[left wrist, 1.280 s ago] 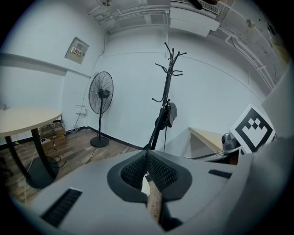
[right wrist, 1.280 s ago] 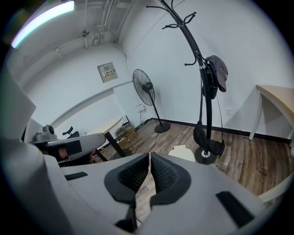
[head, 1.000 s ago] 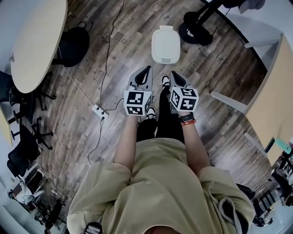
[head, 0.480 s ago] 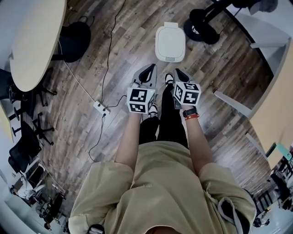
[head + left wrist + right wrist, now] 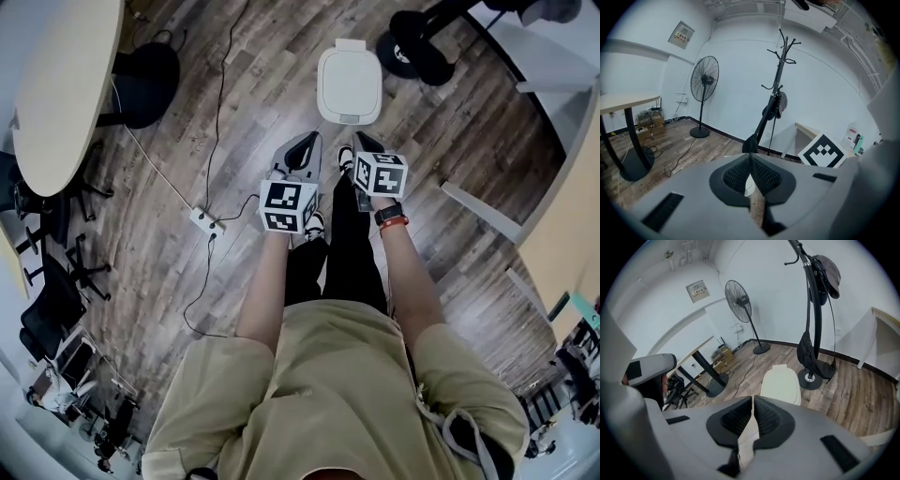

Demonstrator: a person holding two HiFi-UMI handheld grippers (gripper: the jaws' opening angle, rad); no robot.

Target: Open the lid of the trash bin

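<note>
White rounded plastic trash bin (image 5: 349, 86): lid likely light and stiff; lift at its front lip. Short of the bin, left gripper (image 5: 302, 143) and right gripper (image 5: 366, 142) have fingers clenched, empty.

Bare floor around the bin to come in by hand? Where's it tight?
Free: floor left of the trash bin, across to the black table base; also a narrow strip in front, before the person's shoe. Tight: right rear, where the coat stand base sits close beside it.
</note>
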